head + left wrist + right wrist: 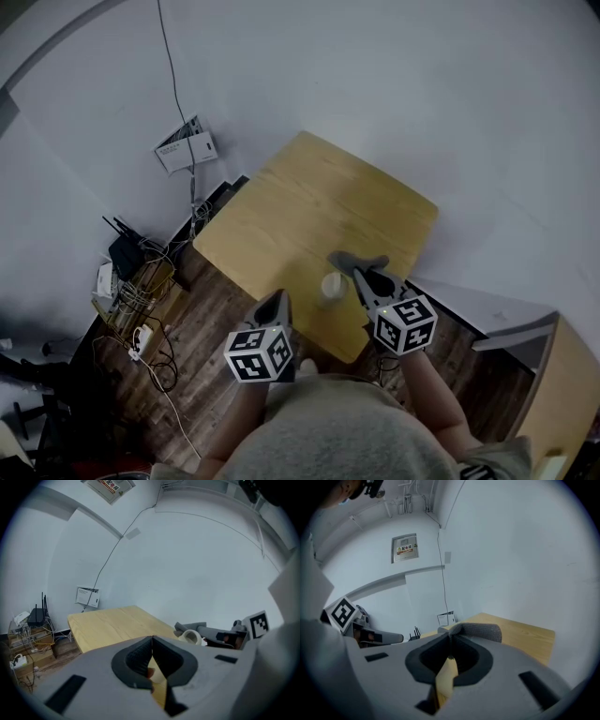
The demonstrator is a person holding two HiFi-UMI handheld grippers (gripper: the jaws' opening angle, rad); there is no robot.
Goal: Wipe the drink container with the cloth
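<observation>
Cup (332, 285), cloth (357, 262) and table (309, 202) number one each.

Upper left in the right gripper view: a wall cabinet (404, 540) wears a yellow label (406, 550) with red characters, too small to read. Top edge of the left gripper view, a red-lettered sign (111, 485), unreadable too.

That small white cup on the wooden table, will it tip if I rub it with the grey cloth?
The small white cup looks light and open-topped, so a sideways rub from the grey cloth would probably tip it. Standing unheld near the edge of the wooden table, it might fall off.
</observation>
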